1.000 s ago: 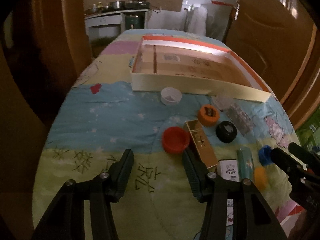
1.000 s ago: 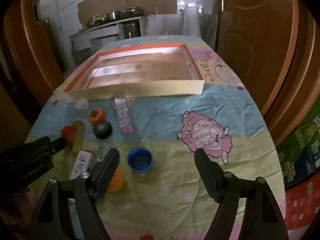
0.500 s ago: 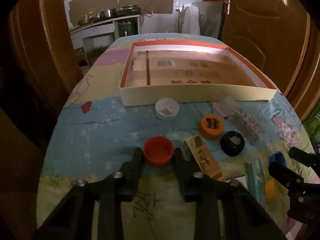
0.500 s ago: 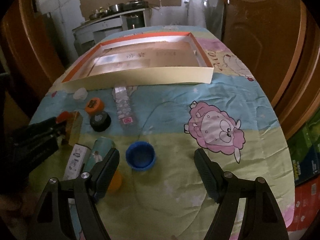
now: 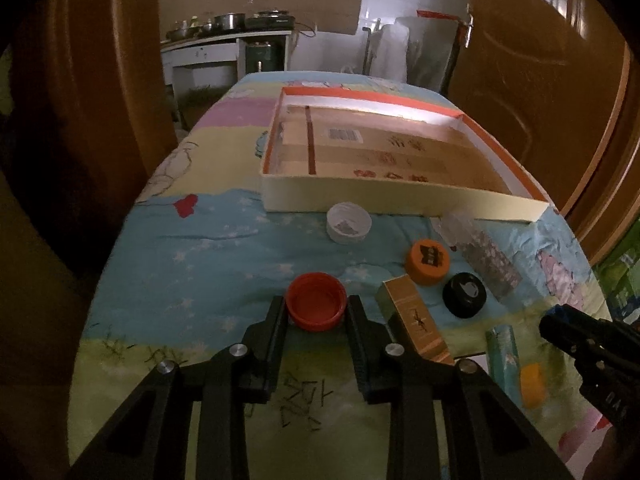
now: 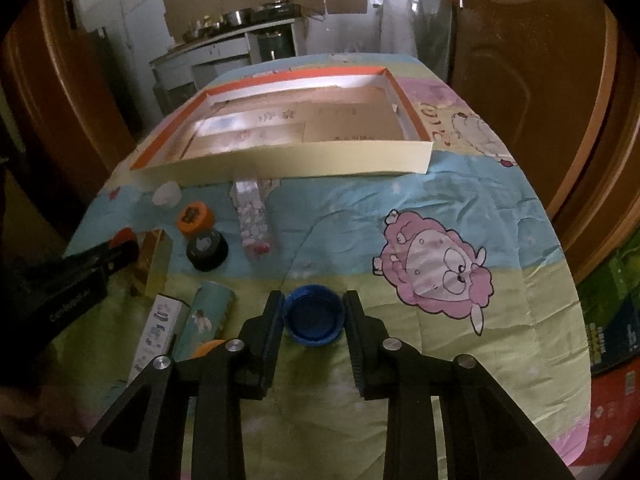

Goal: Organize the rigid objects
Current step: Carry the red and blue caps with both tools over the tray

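Note:
My left gripper (image 5: 316,307) is shut on a red bottle cap (image 5: 316,301) that rests on the patterned cloth. My right gripper (image 6: 314,312) is shut on a blue bottle cap (image 6: 314,320), also on the cloth. A shallow cardboard box (image 5: 400,200) with an orange rim lies beyond both, and it also shows in the right wrist view (image 6: 288,162). Its inside holds only flat cardboard.
On the cloth lie a white cap (image 5: 347,223), an orange cap (image 5: 427,261), a black cap (image 5: 464,294), a gold box (image 5: 416,324), a clear patterned tube (image 5: 486,254), a teal tube (image 6: 204,320), a white carton (image 6: 158,328) and a yellow cap (image 5: 532,384). Wooden doors flank the table.
Both grippers moved forward and closed. The left went from open and short of the red cap to shut on it. The right went from open behind the blue cap to shut on it.

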`<state>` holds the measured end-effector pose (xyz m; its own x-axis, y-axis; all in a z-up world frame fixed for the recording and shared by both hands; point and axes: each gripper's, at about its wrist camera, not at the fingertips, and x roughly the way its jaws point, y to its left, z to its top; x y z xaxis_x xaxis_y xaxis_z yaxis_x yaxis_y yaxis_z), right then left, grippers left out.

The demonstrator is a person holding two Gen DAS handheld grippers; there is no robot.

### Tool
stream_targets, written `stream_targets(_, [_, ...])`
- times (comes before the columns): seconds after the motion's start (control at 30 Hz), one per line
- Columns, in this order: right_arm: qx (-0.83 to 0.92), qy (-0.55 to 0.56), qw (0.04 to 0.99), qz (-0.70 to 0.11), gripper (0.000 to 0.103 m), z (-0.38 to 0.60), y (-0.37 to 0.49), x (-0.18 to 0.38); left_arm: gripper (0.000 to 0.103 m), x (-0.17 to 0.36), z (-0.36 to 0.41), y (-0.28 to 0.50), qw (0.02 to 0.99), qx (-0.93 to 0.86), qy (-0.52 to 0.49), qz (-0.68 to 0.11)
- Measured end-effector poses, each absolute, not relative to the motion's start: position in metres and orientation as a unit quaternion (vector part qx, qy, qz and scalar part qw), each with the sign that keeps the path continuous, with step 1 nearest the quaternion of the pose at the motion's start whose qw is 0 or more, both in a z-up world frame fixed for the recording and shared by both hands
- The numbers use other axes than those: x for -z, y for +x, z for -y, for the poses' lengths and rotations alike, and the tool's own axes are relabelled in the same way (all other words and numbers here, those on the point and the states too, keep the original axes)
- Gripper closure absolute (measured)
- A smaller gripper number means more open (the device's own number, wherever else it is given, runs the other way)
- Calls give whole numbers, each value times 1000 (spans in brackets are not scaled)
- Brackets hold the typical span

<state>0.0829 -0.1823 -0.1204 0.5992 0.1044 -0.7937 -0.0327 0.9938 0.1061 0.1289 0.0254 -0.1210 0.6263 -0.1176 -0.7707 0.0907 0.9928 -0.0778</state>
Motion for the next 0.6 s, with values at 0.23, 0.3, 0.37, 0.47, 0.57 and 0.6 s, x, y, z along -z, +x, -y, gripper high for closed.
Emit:
stream_targets(0.23, [-37,40,905,-422,73,187,77,102,73,92,-27,126,914,57,-16,-402])
stream_targets(0.3, [-37,40,908,-415,73,190,76,94,73,83,-26,127,917,59,-14,-395])
stream_targets(0.37, [-38,37,912,-407,73,191,78,86,73,74,-26,129,919,61,-13,-389])
stream_targets(0.47, [-42,32,918,-394,73,194,81,73,73,60,-24,132,923,64,-11,-379])
stream_targets(0.57, [-51,29,922,-382,73,195,88,59,73,44,-24,139,928,64,-5,-368])
stream_targets(0.6, [-54,26,924,-378,73,196,90,54,73,37,-24,143,929,64,-5,-364])
